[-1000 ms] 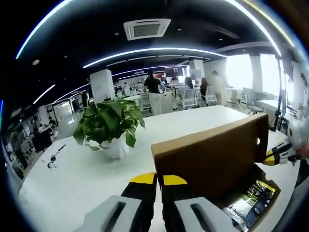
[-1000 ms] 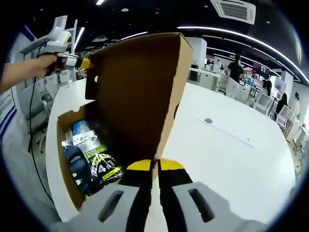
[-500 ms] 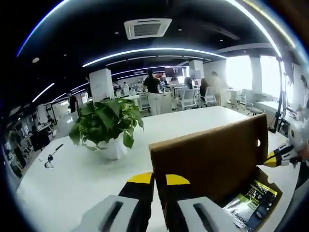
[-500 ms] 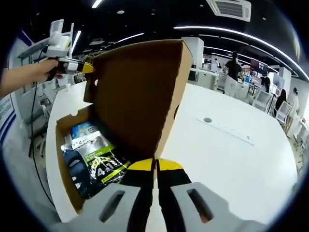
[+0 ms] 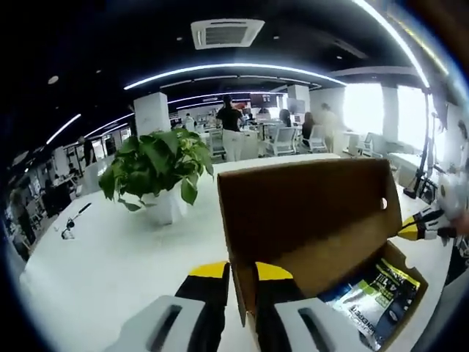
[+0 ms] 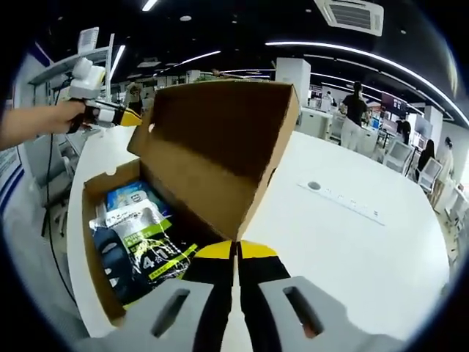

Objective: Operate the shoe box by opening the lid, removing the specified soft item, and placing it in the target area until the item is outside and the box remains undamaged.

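Gripping lid [image 6: 220, 139] edges, both grippers [image 6: 235, 253] [image 5: 242, 273].

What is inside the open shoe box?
Inside the shoe box lie printed soft packets, one blue on top. What is under them is covered, and the raised lid hides the far corner.

The left gripper view sits close at one end of the open shoe box [image 5: 308, 220], facing across the white table [image 5: 102, 264] toward a potted plant [image 5: 154, 172]. The right gripper view looks from the opposite end, equally close; both share the raised lid [image 6: 220, 139] and the packets [image 6: 135, 238] inside.
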`<action>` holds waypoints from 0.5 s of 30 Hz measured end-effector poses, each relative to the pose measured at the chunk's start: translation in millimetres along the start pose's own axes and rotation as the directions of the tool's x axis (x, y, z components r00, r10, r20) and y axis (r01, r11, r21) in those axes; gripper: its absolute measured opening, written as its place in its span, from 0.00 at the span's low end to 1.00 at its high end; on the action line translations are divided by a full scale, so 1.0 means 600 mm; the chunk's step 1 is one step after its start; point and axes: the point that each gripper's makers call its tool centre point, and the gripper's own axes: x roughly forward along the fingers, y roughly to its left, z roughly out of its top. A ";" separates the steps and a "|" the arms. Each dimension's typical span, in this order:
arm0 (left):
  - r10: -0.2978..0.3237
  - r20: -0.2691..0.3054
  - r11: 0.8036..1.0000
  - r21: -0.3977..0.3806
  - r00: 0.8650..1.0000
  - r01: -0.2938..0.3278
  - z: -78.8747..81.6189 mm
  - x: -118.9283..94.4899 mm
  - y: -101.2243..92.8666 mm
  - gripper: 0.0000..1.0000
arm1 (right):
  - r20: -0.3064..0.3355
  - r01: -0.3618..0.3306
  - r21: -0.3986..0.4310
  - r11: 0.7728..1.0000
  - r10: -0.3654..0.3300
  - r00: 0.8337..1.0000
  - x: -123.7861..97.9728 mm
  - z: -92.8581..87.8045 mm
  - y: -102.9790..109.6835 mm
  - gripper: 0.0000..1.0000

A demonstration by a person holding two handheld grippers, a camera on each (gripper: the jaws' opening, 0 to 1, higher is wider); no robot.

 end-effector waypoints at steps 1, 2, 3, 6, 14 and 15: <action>0.001 -0.007 1.000 -0.008 1.000 -0.001 -0.008 0.000 0.001 0.12 | -0.001 0.000 0.000 1.000 0.000 1.000 0.001 0.001 -0.001 0.00; 0.001 -0.011 1.000 -0.013 1.000 -0.002 -0.012 -0.001 0.001 0.12 | -0.002 0.000 0.000 1.000 0.000 1.000 0.002 0.002 -0.001 0.00; 0.002 -0.013 1.000 -0.015 1.000 -0.002 -0.014 -0.001 0.001 0.12 | -0.002 0.001 -0.002 1.000 -0.001 1.000 0.002 0.002 -0.002 0.00; 0.001 -0.037 1.000 -0.020 0.999 -0.002 -0.031 0.000 0.002 0.10 | -0.001 0.002 -0.002 1.000 -0.002 1.000 0.004 0.004 -0.003 0.00; -0.006 -0.076 0.998 -0.062 0.997 0.001 -0.065 0.010 0.005 0.06 | -0.004 0.002 -0.011 1.000 -0.002 1.000 0.011 0.010 -0.009 0.00; -0.007 -0.078 0.998 -0.068 0.997 0.002 -0.067 0.012 0.004 0.06 | -0.005 0.002 -0.011 1.000 -0.002 1.000 0.012 0.010 -0.009 0.00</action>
